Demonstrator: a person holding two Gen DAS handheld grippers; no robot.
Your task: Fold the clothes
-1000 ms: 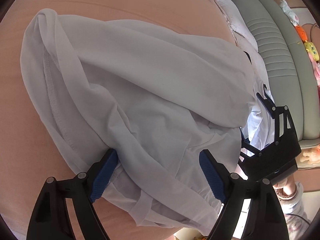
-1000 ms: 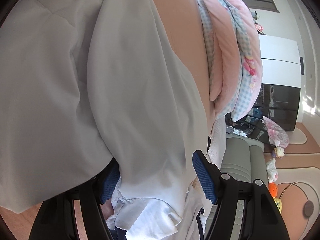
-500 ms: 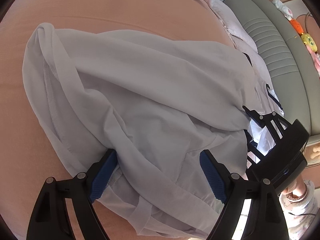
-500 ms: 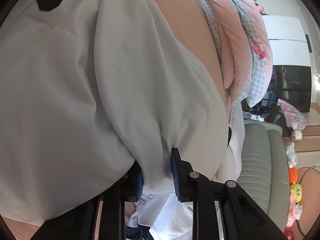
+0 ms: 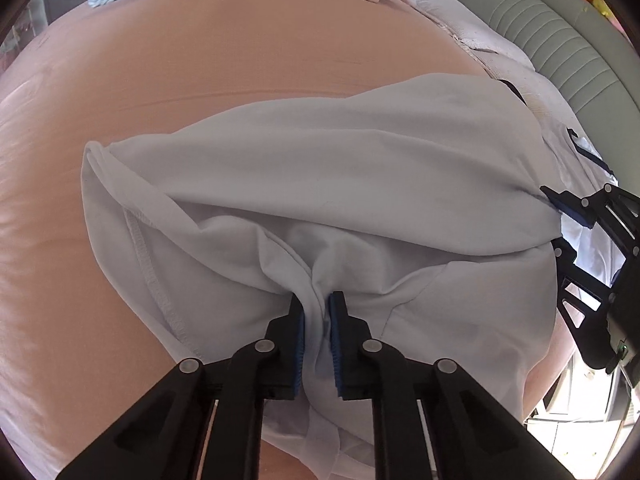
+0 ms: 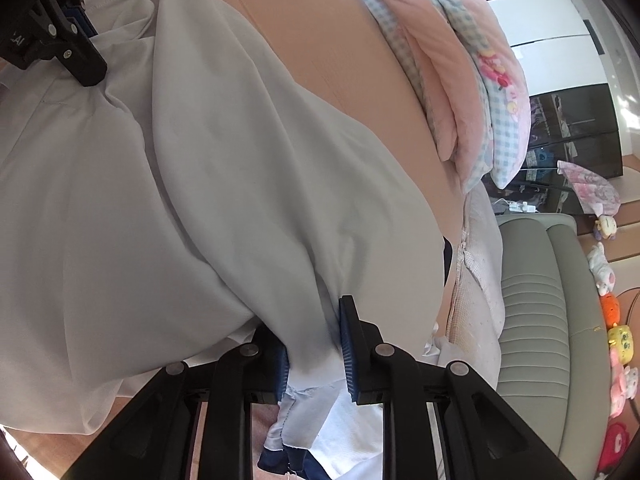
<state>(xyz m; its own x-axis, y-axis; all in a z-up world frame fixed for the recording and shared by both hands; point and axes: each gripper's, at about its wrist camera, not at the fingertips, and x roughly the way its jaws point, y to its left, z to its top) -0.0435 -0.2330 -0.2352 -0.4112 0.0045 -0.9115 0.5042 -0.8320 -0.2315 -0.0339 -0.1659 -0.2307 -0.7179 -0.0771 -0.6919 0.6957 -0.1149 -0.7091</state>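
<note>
So the white garment [image 5: 360, 184] was lying bunched up on the peach bed sheet [image 5: 240, 60], filling the middle and lower part of the left wrist view. The left hand-held gripper [image 5: 317, 320] sat at the bottom centre of that frame, and its jaws had just been closing: the blue pads were pinched on a gathered ridge of the white fabric, which pulled into creases right at the tips (a stitched hem ran down the left side, just beside the grip).

In the right wrist view the garment [image 6: 200, 200] draped across the whole left and centre of the frame. The right hand-held gripper [image 6: 314, 336] at the bottom centre was clamped on a thicker fold of it, with a pale blue edge hanging out below the jaws. Each gripper showed up at the edge of the other's view, upper left here, far right there.

Pink bedding [image 6: 460, 80] was piled at the upper right, and a grey-green sofa [image 6: 540, 300] at the right.
</note>
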